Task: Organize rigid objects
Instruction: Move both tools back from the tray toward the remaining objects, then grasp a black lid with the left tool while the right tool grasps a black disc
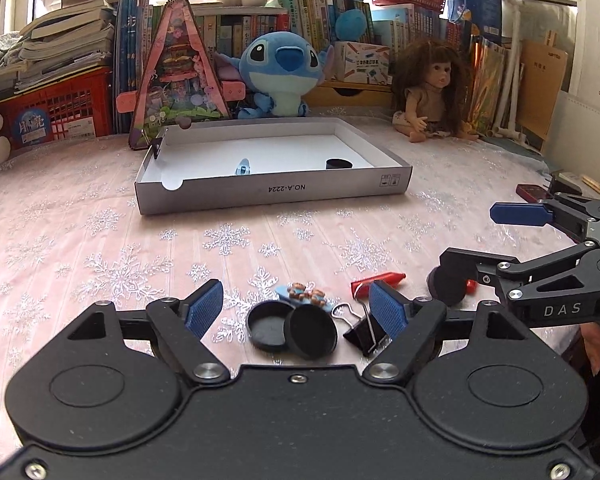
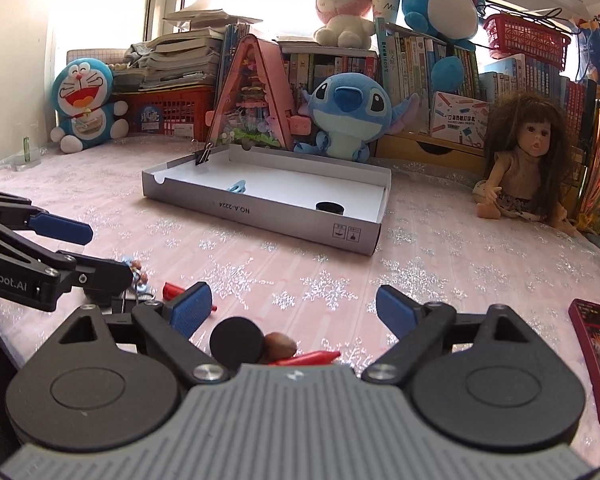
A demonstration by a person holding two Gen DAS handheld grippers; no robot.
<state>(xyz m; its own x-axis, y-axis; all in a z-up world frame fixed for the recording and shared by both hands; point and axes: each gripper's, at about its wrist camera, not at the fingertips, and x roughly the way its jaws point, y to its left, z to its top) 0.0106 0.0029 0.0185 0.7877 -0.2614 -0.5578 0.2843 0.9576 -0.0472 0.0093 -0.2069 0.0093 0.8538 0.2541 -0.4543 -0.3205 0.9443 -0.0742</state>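
My left gripper (image 1: 298, 312) is open, low over the tablecloth. Between its blue pads lie two black round caps (image 1: 292, 330), a blue bear clip (image 1: 306, 296) and a black binder clip (image 1: 360, 330). A red crayon (image 1: 378, 282) lies just beyond. My right gripper (image 2: 294, 312) is open too, with a black round cap (image 2: 236, 342), a brown nut (image 2: 280, 348) and a red crayon (image 2: 310, 358) near its base. The white box (image 1: 272, 190) in the middle holds a blue clip (image 1: 243, 167) and a black cap (image 1: 339, 164); a binder clip (image 2: 202, 155) grips its wall.
A red phone (image 2: 598, 364) lies at the right. A doll (image 2: 520, 160), a Stitch plush (image 2: 346, 114), a pink triangular toy house (image 2: 254, 96), a Doraemon plush (image 2: 84, 104), red crates and books line the back.
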